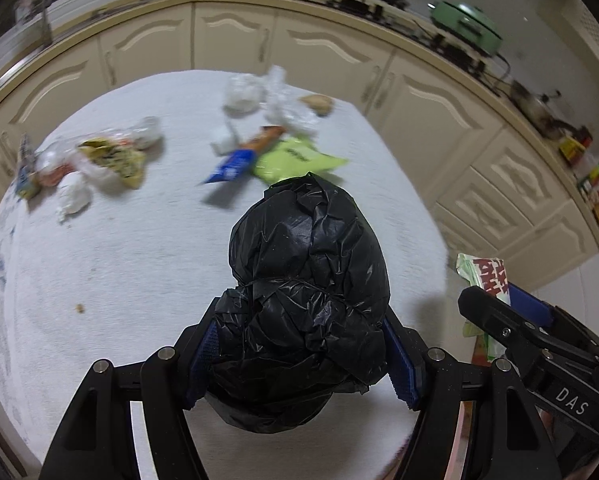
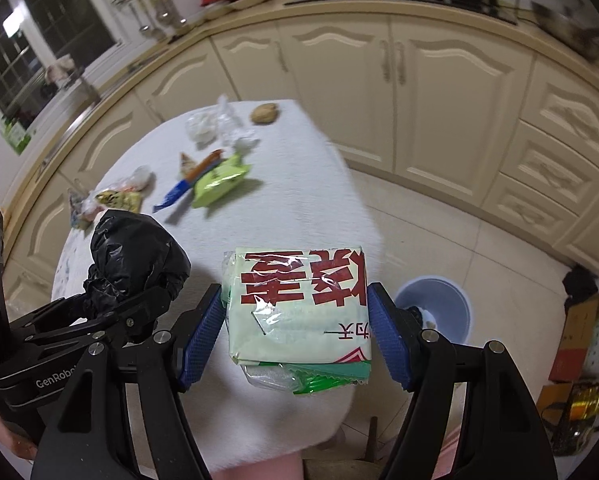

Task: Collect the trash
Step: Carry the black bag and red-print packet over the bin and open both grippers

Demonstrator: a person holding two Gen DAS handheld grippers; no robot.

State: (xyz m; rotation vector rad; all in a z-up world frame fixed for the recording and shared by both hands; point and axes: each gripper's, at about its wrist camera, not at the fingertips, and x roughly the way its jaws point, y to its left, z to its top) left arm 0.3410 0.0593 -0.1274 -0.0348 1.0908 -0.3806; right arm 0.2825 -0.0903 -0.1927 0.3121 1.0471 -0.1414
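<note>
My left gripper (image 1: 299, 356) is shut on a knotted black plastic bag (image 1: 307, 280), its blue pads pressed into both sides; the bag hangs above the white-clothed table (image 1: 119, 260). My right gripper (image 2: 295, 332) is shut on a pale green packet with red characters (image 2: 299, 304), held over the table's near right edge. Each gripper shows in the other's view: the black bag (image 2: 135, 256) at the left, the green packet (image 1: 487, 276) at the right. A light blue bin (image 2: 435, 308) stands on the floor just right of the packet.
More trash lies on the table's far half: a lime green packet (image 1: 295, 160), a blue and orange wrapper (image 1: 239, 160), clear plastic wads (image 1: 259, 92), a yellow patterned wrapper (image 1: 115, 160), white crumpled paper (image 1: 73, 196). Cream cabinets (image 2: 419, 100) ring the room. Boxes (image 2: 579, 340) sit at the floor's right.
</note>
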